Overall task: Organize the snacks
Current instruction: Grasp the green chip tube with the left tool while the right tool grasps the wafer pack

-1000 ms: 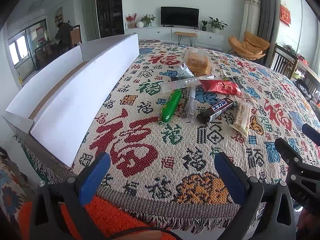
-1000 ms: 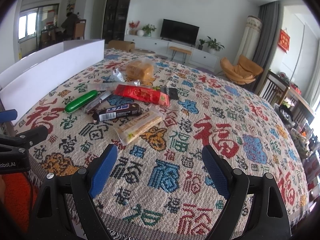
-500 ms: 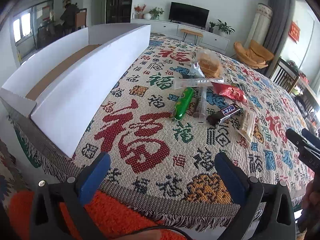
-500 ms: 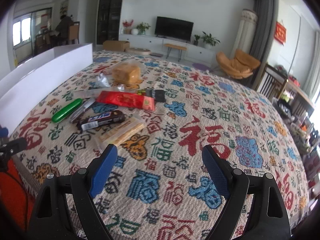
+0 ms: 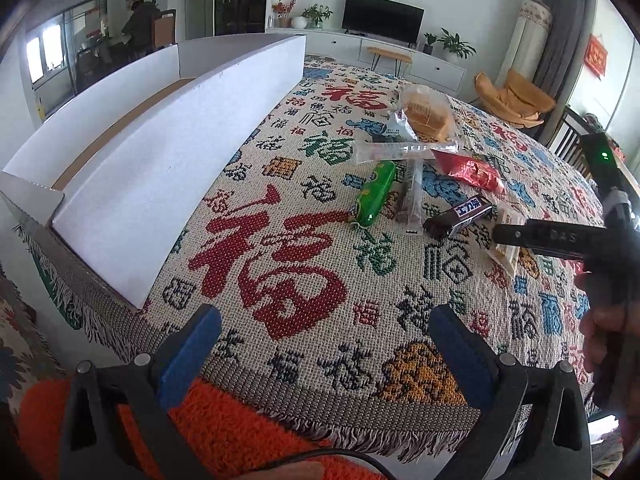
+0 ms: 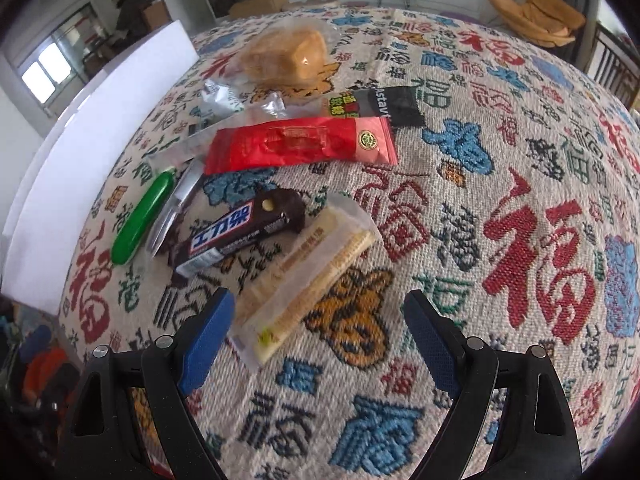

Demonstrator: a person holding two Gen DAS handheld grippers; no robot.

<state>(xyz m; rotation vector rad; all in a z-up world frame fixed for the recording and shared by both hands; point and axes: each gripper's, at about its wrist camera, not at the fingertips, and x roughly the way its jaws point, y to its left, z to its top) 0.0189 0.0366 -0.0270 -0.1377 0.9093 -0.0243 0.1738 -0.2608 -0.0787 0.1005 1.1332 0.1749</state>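
— Since a second ago the right claw (image 6: pixel 318 320) has swung in over the snacks and tipped downward; the left claw (image 5: pixel 324 332) has barely shifted at the near edge of the desk (image 5: pixel 304 280).

— Are either of them holding anything?

— No. Both are spread wide with nothing between the fingers.

— Which snack is up first, would you say?

— Probably the cracker pack (image 6: pixel 308 276). It lies just ahead of the right claw, its near end between the fingers, its long axis slanting away to the right.

— And around the cracker pack?

— Just left of it sits the chocolate bar (image 6: pixel 240 236), roughly parallel; further left the green tube (image 6: pixel 138 220); beyond it the red packet (image 6: pixel 300 144), with the bagged bread (image 6: pixel 288 54) farther still.

— Where would they go?

— My guess is the white box (image 5: pixel 160 152), well to the left of the cracker pack. The right claw is far nearer to the pack, though it may need a slight twist to square up across the narrow side.
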